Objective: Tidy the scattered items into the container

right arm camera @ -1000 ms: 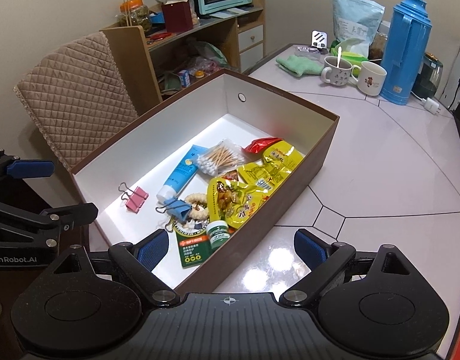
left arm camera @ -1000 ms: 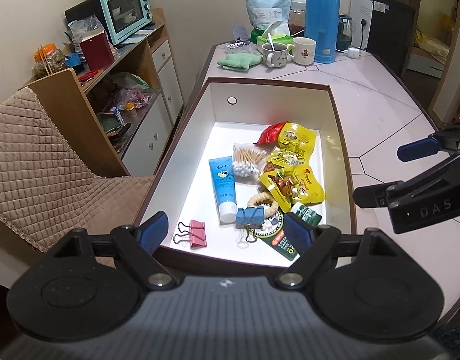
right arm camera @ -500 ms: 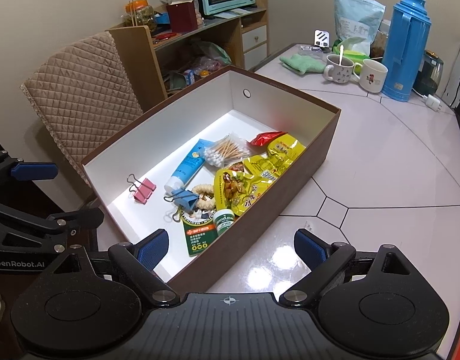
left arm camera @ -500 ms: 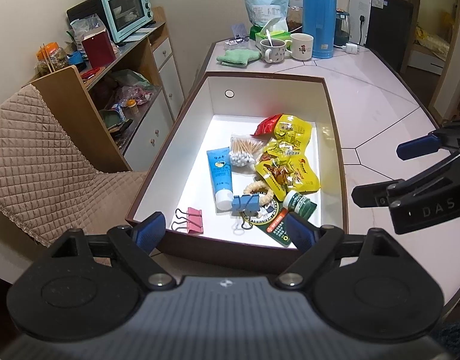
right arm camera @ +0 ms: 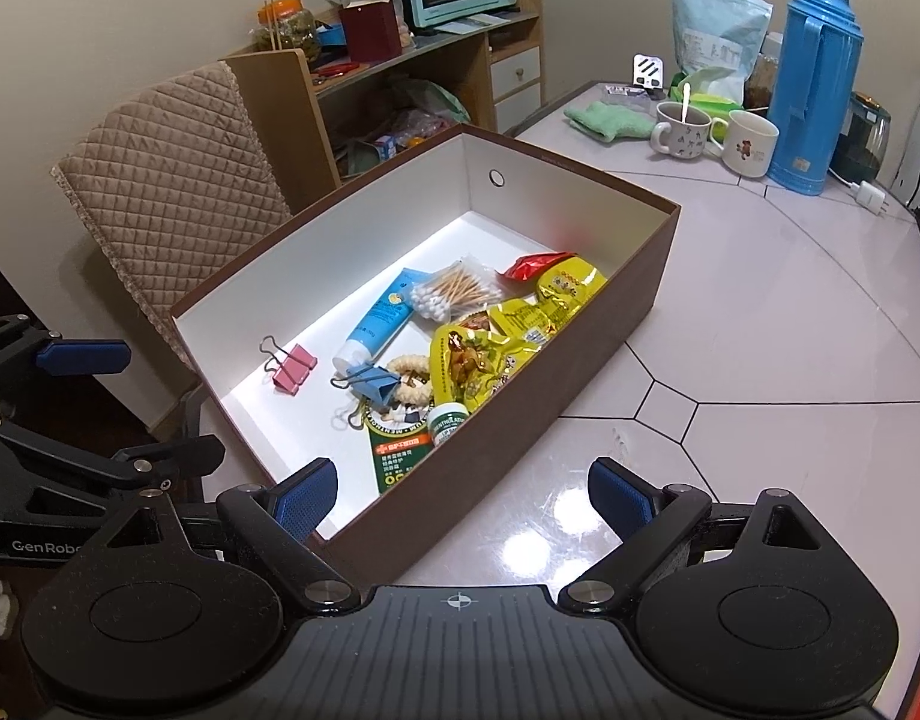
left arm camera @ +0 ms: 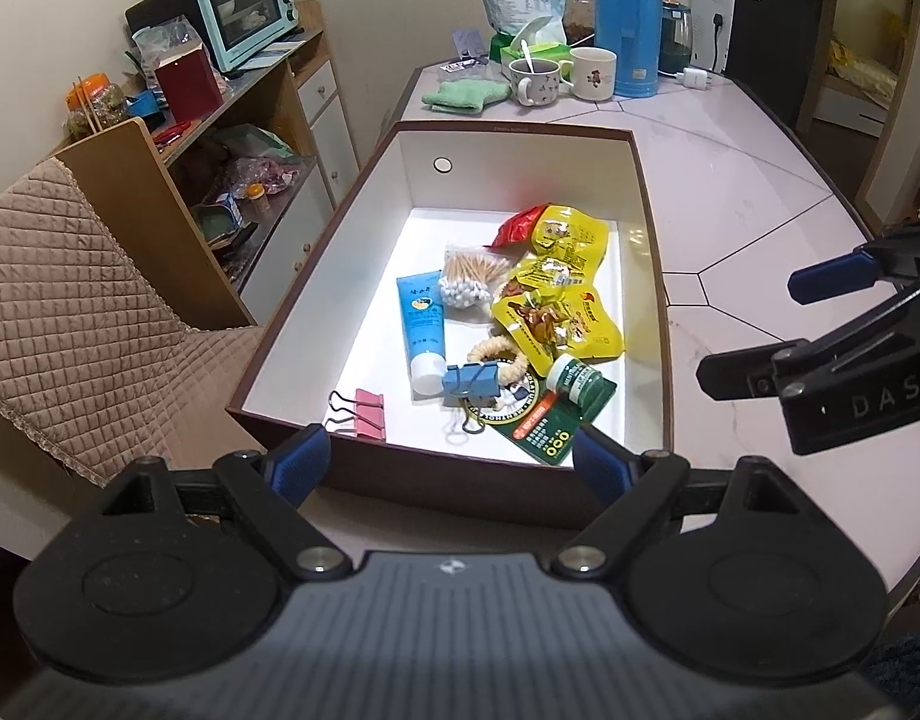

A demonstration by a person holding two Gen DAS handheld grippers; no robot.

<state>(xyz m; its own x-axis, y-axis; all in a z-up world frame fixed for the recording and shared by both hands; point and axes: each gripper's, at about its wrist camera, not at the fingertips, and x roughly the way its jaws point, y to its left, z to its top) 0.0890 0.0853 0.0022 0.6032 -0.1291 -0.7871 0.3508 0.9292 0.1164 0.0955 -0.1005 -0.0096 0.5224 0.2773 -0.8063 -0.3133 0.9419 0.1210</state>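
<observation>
Both grippers' fingers [left arm camera: 294, 462] apart, empty.

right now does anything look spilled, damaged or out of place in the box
Nothing stands out. The items lie loose in the brown box: pink clip, blue tube, yellow snack packs. Nothing spilled or torn, and both tongs are open and empty.

"DAS" stands in raised letters on the right gripper [left arm camera: 832, 306], seen from the left wrist. "GenRobo", cut off by the frame edge, is printed on the left gripper [right arm camera: 153, 402] in the right wrist view. The green card [left arm camera: 547, 426] in the box reads "MENTHOL…" along its round badge; its other print is too small.
</observation>
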